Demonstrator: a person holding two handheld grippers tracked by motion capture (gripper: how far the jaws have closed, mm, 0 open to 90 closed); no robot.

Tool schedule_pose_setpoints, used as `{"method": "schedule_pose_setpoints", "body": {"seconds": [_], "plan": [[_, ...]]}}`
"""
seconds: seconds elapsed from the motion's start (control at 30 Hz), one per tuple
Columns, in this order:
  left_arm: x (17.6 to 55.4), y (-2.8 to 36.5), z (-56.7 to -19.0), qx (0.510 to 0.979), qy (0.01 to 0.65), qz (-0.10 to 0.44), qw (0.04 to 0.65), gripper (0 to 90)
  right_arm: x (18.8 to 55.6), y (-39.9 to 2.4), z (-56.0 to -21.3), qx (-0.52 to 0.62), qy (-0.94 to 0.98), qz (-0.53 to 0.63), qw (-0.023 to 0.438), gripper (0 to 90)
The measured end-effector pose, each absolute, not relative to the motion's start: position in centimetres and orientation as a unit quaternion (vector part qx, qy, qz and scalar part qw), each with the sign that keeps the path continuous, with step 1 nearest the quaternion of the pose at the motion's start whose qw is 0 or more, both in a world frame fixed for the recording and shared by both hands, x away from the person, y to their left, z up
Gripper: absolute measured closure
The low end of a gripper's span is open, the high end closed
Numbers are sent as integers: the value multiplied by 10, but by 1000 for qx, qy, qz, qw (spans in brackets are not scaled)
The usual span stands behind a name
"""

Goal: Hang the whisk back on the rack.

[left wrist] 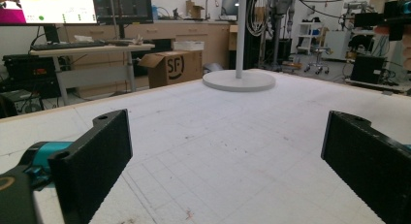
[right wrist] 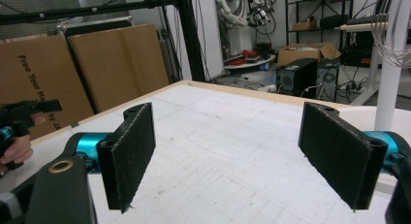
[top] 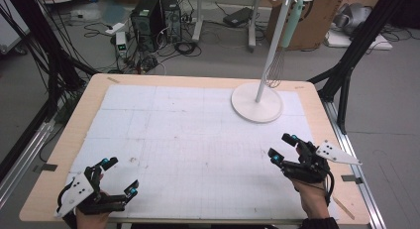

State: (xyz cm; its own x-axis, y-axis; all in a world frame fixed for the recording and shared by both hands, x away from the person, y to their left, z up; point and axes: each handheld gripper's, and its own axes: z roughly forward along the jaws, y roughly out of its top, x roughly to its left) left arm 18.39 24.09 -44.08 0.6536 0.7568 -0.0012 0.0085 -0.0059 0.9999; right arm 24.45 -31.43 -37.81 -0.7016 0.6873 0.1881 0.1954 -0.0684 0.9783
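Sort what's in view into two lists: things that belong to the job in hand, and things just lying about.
Job in hand:
- white round-based metal stand
- wire whisk with pale green handle, hanging on the stand
- left claw, open, empty
- right claw, open, empty

Lying about:
- white gridded mat covering the table
- black computer towers on the floor
- brown cardboard box behind the stand

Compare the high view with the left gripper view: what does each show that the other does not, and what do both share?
High view alone: a whisk hanging beside the stand's pole, both hands holding the left gripper and right gripper, each with jaws apart and nothing between them, and the whole table. Left gripper view alone: a cardboard box marked SF and monitors behind a desk. Both share the white stand and the gridded white mat.
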Motion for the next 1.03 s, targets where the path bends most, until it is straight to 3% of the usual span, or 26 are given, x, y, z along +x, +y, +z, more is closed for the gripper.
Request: {"method": "schedule_pose_setpoints", "body": {"seconds": [0.43, 1.03], "plan": [[184, 242, -440, 647, 294, 292, 640, 47, 234, -309, -385, 317, 657, 643, 233, 190], [186, 247, -441, 630, 310, 282, 654, 47, 234, -304, -391, 310, 666, 634, 243, 190]]}}
